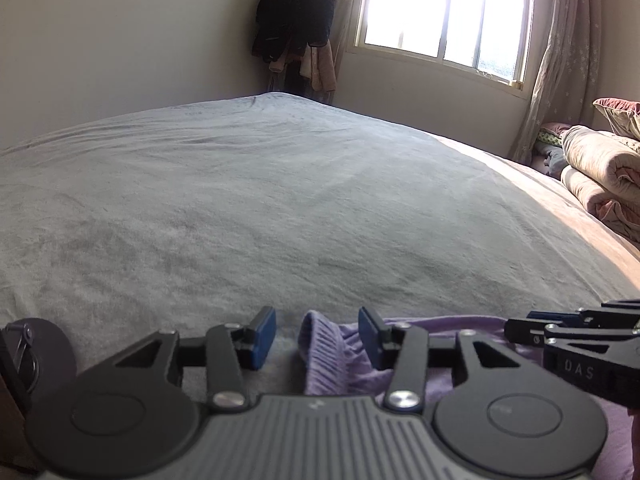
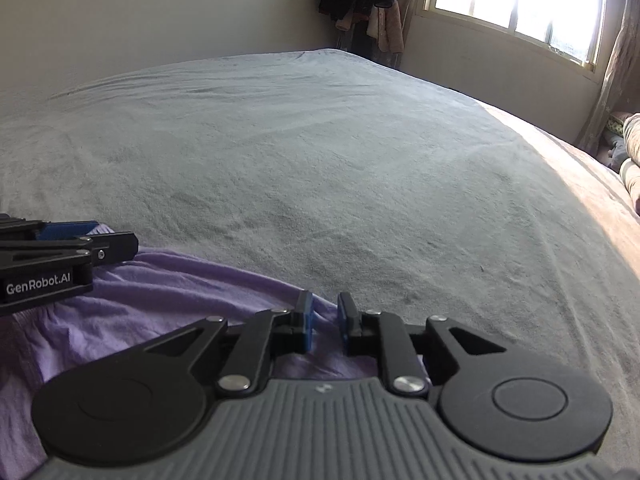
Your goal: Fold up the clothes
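A wide grey bed (image 1: 280,200) stretches ahead of both claws. A purple garment (image 2: 160,292) lies at its near edge, beneath and between them. The left claw (image 1: 317,336) stands released, its blue pads (image 1: 264,336) spread either side of the garment's ribbed cuff (image 1: 320,356). The right claw (image 2: 325,322), just beside it, has narrowed around a fold of purple cloth; whether it pinches cannot be told.
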Tool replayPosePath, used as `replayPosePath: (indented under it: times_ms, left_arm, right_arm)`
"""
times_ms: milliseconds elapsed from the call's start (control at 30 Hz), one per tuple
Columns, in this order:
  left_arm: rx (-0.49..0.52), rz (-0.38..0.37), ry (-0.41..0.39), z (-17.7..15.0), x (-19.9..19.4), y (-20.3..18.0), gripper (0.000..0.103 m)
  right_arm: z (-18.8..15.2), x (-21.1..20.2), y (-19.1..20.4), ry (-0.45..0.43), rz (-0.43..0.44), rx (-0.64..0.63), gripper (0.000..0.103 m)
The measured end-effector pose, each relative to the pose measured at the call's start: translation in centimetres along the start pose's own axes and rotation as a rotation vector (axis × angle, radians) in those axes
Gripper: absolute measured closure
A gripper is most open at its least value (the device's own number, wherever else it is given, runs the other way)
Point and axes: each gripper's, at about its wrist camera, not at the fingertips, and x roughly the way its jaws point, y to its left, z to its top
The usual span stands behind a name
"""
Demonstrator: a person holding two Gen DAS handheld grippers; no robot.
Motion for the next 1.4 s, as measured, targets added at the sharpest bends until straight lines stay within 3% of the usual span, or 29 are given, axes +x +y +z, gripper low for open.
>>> replayPosePath:
  times_ms: [33, 267, 633, 867, 1033, 1200, 1400]
  left_arm:
    - [0.003, -0.008, 0.002, 0.1, -0.4, -0.1, 0.056]
    - [0.05, -0.09, 0.032, 0.6, -3.2, -2.3, 0.053]
    - [0.114, -0.298, 0.139, -0.3, -4.8, -9.7, 0.047]
    - [0.126, -0.442, 0.215, -2.3, -4.7, -15.0, 0.051]
    - [0.145, -0.497, 0.238, -4.2, -4.2, -18.0, 0.054]
    - [0.066, -0.45, 0.289, -4.7, -3.0, -19.8, 0.058]
    - [-0.078, -0.455, 0.353, -4.0, -1.9, -20.3, 0.066]
  right_arm:
    - [-0.3, -0.8, -0.6, 0.0, -0.005, 0.012, 0.065]
    - [-2.4, -6.4, -5.2, 0.001, -0.039, 0.095, 0.064]
    - [-8.5, -14.0, -15.9, 0.054, -0.276, 0.231, 0.062]
    - [-11.9, -16.3, -20.3, 0.091, -0.355, 0.291, 0.062]
    - [-13.8, -17.1, -22.8, 0.1, -0.386, 0.319, 0.062]
    - [-14.9, -17.4, -25.1, 0.092, -0.374, 0.394, 0.062]
    - [-14.6, -17.2, -25.3, 0.064, -0.243, 0.412, 0.062]
